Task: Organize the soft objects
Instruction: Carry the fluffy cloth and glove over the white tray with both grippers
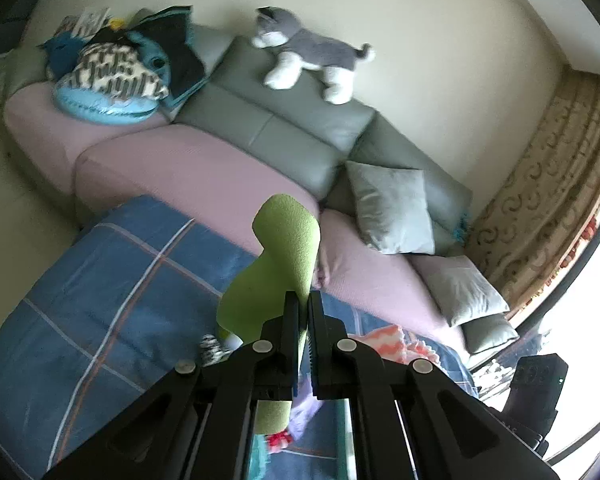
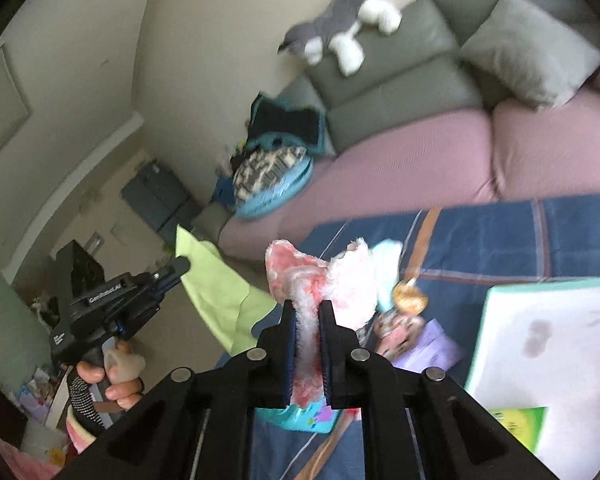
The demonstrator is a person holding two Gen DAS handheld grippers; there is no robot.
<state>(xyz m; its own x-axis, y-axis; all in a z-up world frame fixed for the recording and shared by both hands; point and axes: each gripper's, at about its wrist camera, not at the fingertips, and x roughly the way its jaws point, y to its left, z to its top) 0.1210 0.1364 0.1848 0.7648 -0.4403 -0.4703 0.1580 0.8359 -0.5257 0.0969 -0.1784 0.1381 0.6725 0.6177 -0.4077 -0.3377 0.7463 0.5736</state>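
My left gripper is shut on a lime green cloth that stands up from its jaws above the blue plaid blanket. From the right wrist view the same left gripper appears at the left in a person's hand, with the green cloth hanging from it. My right gripper is shut on a fluffy pink and white cloth, lifted over the blanket. A grey and white plush dog lies on top of the sofa back.
A pile of blue and patterned cushions sits at the sofa's far end. Grey pillows lean at its other end by a curtain. A white box and small toys rest on the blanket.
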